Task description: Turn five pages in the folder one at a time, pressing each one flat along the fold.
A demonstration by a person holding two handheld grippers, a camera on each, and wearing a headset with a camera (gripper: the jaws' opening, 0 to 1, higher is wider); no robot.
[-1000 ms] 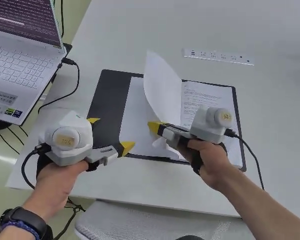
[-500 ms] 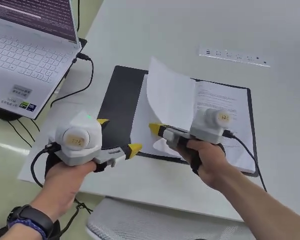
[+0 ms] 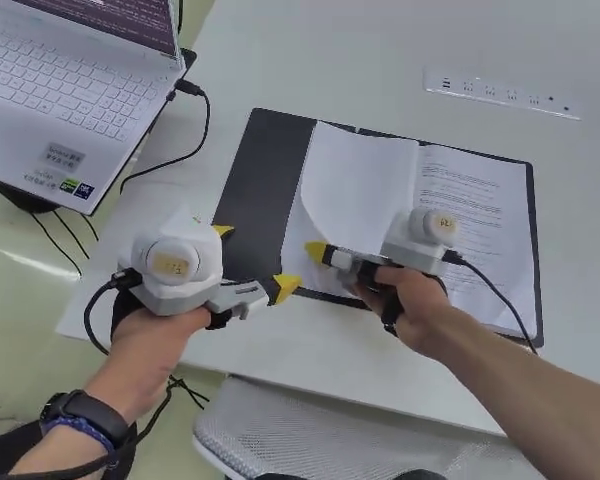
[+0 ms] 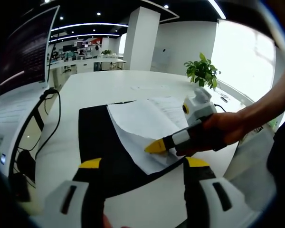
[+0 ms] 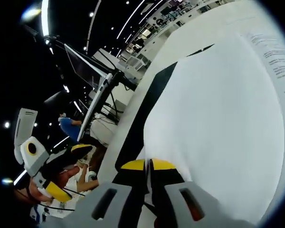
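My right gripper point(image 5: 148, 167) is pinched tight on the bottom edge of a white page point(image 5: 218, 118), its two yellow tips pressed together with the paper between them. In the head view that page curves up from the fold and leans over toward the left half of the folder point(image 3: 255, 190), its blank back facing up. The lifted lower corner sits just above the folder's near edge.

My left gripper point(image 4: 143, 164) holds nothing. Its jaws stand wide apart, and it hovers just off the folder's near left corner, pointed across the black inside cover toward the right gripper. In the left gripper view the right gripper's yellow tip meets the page at its lower edge, straight ahead between my own two jaws.

The folder lies open and flat on a white table point(image 3: 310, 60), with the black cover on the left. On the right a printed sheet point(image 3: 480, 215) lies flat, partly covered by the right gripper. A silver laptop point(image 3: 70, 80) stands open at the table's far left, with a black cable point(image 3: 185, 155) running from its side along the table toward the near edge. A white power strip point(image 3: 500, 95) lies on the table beyond the folder, well apart from it. A potted plant point(image 4: 202, 72) stands in the background of the left gripper view. A dark watch point(image 3: 80, 410) is on the wrist behind the left gripper.
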